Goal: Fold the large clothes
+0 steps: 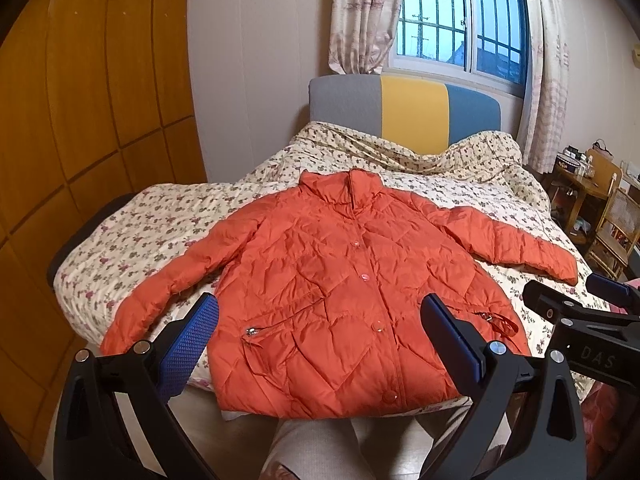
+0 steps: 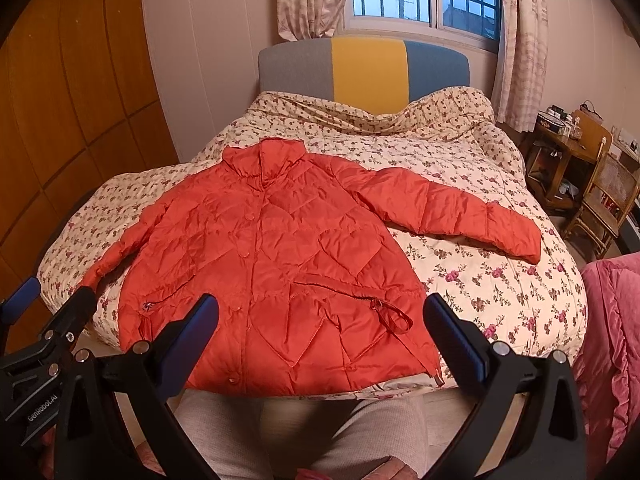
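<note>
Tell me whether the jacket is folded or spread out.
Spread out. The jacket lies flat, front up and buttoned, on the bed, both sleeves stretched out to the sides; no part is folded over.

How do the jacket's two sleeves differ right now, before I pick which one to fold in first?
The left sleeve runs down close along the orange jacket toward the bed's near edge, while the right sleeve stretches out sideways, well clear of the body. The left sleeve's cuff lies near the left gripper; the right sleeve's cuff lies farther from the right gripper. Both lie flat and unfolded on the floral quilt.
</note>
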Tool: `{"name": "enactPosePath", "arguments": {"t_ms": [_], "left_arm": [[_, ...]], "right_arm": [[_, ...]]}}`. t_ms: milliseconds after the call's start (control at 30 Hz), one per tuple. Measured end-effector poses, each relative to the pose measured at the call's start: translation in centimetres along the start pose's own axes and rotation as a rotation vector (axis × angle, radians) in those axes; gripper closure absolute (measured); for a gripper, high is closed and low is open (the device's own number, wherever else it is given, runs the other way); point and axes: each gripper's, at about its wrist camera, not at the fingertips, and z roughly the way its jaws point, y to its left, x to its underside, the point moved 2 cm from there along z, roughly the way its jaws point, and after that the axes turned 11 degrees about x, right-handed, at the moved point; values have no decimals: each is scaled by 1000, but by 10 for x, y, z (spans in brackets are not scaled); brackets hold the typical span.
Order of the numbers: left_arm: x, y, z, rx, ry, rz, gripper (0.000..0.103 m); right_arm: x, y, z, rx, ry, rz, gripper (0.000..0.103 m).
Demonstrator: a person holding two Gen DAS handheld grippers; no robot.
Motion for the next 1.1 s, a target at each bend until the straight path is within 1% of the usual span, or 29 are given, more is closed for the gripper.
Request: {"name": "enactPosePath", "arguments": {"t_ms": [233, 367, 400, 500, 567, 700, 767, 833, 867, 933, 1033, 1100], "left_arm": [[0, 0, 15, 12, 36, -1, 3], [2, 0, 29, 22, 78, 2, 3], [2, 2, 35, 32, 98, -1, 3], [5, 10, 51, 79, 137, -28, 3], [9, 21, 64, 119, 155, -75, 3], [17, 47, 91, 127, 165, -145, 3], [19, 60, 104, 110, 177, -172, 3], [23, 79, 121, 77, 201, -212, 3], [24, 87, 127, 64, 201, -226, 3], [25, 106, 137, 43, 197, -242, 3], [28, 136, 154, 3, 203, -281, 3], [31, 161, 163, -13, 212, -340, 3]], "right_arm": [[0, 0, 17, 6, 34, -3, 2], [-1, 1, 36, 13, 59, -4, 2], [-1, 2, 42, 17, 63, -5, 2], [-1, 1, 67, 44, 81, -12, 2], [-1, -1, 87, 66, 88, -21, 2], [-7, -6, 138, 124, 99, -33, 2], [-13, -10, 168, 130, 107, -23, 2], [-22, -13, 194, 134, 121, -16, 2], [-26, -13, 204, 133, 119, -14, 2], [-36, -13, 223, 152, 99, -20, 2], [-52, -6, 254, 188, 47, -59, 2], [-58, -1, 271, 206, 34, -85, 2]]}}
